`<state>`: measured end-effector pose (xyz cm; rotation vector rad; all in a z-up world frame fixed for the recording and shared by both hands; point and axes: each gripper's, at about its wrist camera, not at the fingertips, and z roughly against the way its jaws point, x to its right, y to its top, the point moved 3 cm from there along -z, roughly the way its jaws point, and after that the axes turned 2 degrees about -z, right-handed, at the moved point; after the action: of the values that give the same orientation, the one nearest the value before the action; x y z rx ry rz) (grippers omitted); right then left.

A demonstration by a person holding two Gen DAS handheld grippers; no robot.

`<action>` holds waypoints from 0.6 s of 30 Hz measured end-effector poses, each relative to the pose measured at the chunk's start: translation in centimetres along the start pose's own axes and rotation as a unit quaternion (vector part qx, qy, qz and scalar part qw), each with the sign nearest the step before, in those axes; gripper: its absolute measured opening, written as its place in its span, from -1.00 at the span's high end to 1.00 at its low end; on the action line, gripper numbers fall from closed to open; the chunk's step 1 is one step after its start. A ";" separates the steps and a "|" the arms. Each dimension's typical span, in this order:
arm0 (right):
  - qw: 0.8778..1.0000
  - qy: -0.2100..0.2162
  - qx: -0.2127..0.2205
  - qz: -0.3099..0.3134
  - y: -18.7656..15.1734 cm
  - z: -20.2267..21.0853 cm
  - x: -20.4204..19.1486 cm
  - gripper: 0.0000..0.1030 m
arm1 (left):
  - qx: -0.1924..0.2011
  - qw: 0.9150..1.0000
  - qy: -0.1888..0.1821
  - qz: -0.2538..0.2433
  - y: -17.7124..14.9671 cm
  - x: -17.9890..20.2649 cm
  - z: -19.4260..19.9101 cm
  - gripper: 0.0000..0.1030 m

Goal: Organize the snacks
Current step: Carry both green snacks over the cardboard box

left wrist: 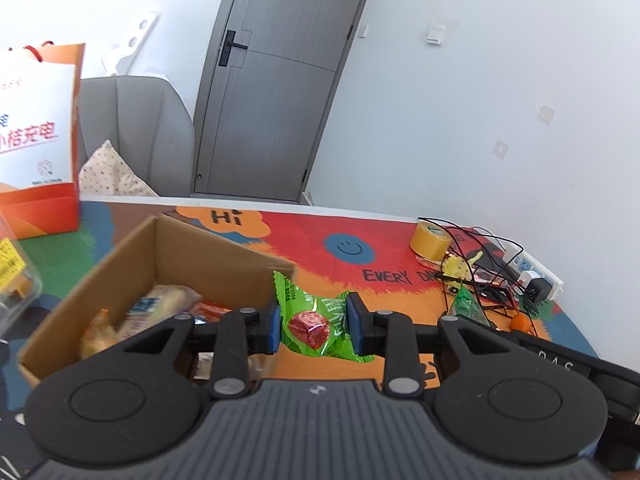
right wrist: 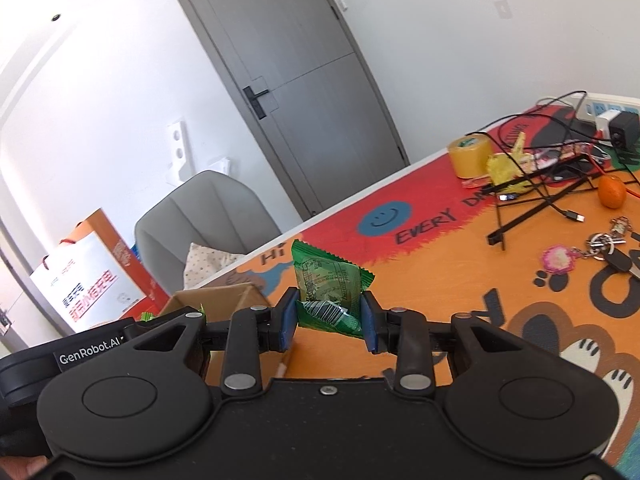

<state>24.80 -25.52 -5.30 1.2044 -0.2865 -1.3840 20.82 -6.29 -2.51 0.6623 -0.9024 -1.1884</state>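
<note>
My left gripper [left wrist: 313, 328] is shut on a green snack packet [left wrist: 316, 326] with a red cube pictured on it, held just right of the open cardboard box [left wrist: 200, 256]. The box holds several wrapped snacks [left wrist: 160, 308]. My right gripper [right wrist: 329, 320] is shut on another green snack packet [right wrist: 328, 284], seen from its printed back, held above the table. The box corner [right wrist: 224, 296] shows to the left in the right wrist view, behind my left gripper's body.
A colourful mat [left wrist: 400, 256] covers the table. A tape roll [left wrist: 430, 240], cables, a power strip [left wrist: 536, 270] and a tangerine [right wrist: 611, 192] lie at the right. Keys [right wrist: 600, 248] lie nearby. An orange-white paper bag [left wrist: 36, 140] stands left; a grey chair [left wrist: 136, 128] is behind.
</note>
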 end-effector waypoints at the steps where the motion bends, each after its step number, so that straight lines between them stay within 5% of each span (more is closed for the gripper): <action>1: 1.000 0.002 -0.001 0.002 -0.1 0.0 -0.4 0.35 | 0.001 1.000 0.003 0.001 0.1 -0.4 0.3 0.40; 18: 0.998 0.032 -0.011 0.052 -1.2 -1.0 -7.4 0.35 | 0.016 0.999 0.030 0.031 1.4 -8.2 3.6 0.40</action>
<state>22.96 -18.51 -3.22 1.1966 -0.2841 -1.2531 17.48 2.02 -1.53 0.6866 -0.8865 -1.0949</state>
